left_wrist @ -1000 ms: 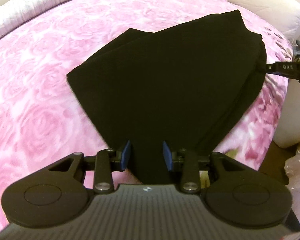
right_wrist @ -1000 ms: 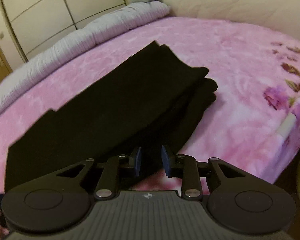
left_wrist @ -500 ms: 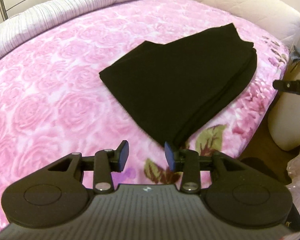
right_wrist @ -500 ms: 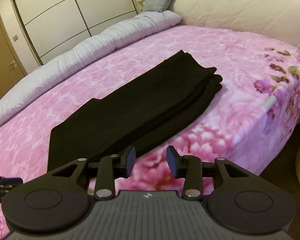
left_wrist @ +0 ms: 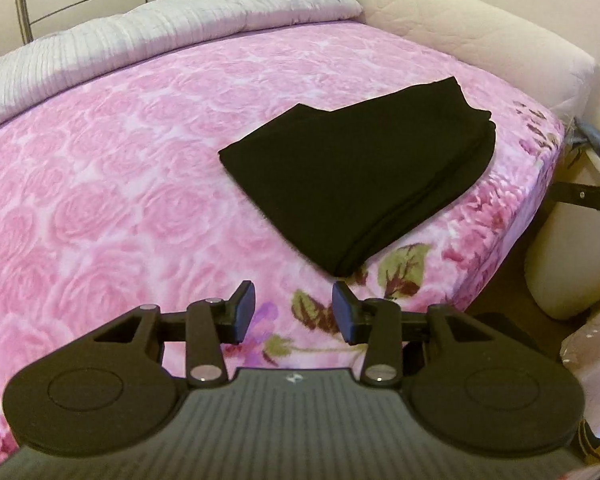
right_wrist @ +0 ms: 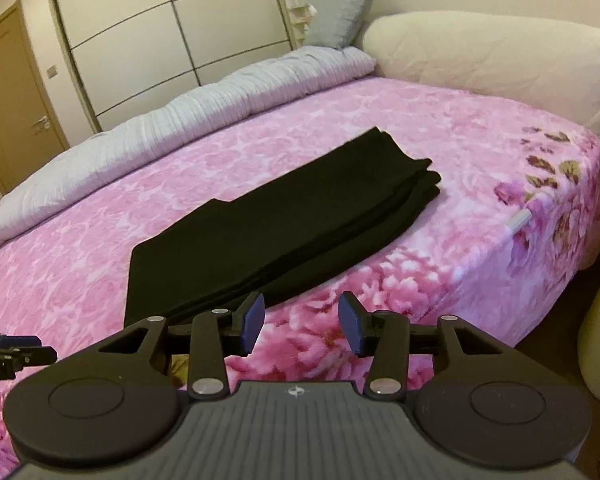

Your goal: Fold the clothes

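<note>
A black garment [left_wrist: 360, 168] lies folded flat in several layers on the pink rose bedspread [left_wrist: 120, 200], near the bed's edge. My left gripper [left_wrist: 294, 302] hovers just short of the fold's near corner, open, with only bedspread between its blue pads [left_wrist: 244, 312]. In the right wrist view the same black garment [right_wrist: 284, 224] stretches away as a long strip. My right gripper [right_wrist: 302, 316] sits back from its near edge, its jaws opening with nothing between them. Each gripper's black arm pokes into the other's view at the frame edge.
A grey-white ribbed duvet [right_wrist: 220, 96] is bunched along the far side of the bed. A cream padded headboard [right_wrist: 480, 52] curves round the right. Cream cushioned furniture [left_wrist: 568, 256] and dark floor lie off the bed's edge. Wardrobe doors [right_wrist: 160, 28] stand behind.
Both grippers had black cloth between their pads a second ago. They have let go and drawn back and up, and the garment now rests folded on the bed.
</note>
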Action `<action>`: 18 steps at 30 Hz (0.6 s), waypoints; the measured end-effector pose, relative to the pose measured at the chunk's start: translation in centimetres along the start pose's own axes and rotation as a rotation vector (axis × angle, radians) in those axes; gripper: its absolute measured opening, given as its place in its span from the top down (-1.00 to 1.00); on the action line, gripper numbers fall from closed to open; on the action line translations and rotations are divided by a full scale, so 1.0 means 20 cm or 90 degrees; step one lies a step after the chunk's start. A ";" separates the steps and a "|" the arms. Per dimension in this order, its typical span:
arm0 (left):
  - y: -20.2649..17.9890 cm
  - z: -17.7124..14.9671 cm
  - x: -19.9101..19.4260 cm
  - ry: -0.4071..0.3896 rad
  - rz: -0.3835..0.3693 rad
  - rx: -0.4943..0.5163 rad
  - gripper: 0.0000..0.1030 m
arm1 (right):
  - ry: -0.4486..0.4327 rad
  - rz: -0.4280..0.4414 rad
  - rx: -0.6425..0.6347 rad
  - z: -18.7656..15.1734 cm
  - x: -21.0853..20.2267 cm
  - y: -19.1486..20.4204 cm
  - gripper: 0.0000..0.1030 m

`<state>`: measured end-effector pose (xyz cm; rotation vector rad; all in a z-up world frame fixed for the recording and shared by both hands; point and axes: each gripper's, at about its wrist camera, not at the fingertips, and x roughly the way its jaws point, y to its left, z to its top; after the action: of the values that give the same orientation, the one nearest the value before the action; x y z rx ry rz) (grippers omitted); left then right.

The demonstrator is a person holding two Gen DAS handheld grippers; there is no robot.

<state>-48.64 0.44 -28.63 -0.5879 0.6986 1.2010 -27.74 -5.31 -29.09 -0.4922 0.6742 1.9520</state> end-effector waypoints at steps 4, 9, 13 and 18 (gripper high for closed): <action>0.05 -0.02 0.00 0.003 -0.017 -0.024 0.27 | -0.003 0.009 -0.045 -0.03 0.01 0.05 0.11; 0.12 -0.02 0.04 0.006 -0.050 -0.050 0.27 | 0.002 0.032 -0.154 -0.05 0.07 0.19 0.09; 0.19 -0.02 0.11 0.016 -0.078 -0.082 0.27 | 0.020 0.074 -0.278 -0.11 0.18 0.38 -0.02; 0.24 -0.03 0.20 0.039 -0.080 -0.097 0.27 | 0.021 0.107 -0.478 -0.26 0.32 0.66 -0.14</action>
<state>-52.58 3.86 -32.30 -0.7874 0.6158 1.1281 -42.20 -9.20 -33.54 -0.9412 -0.0328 2.3334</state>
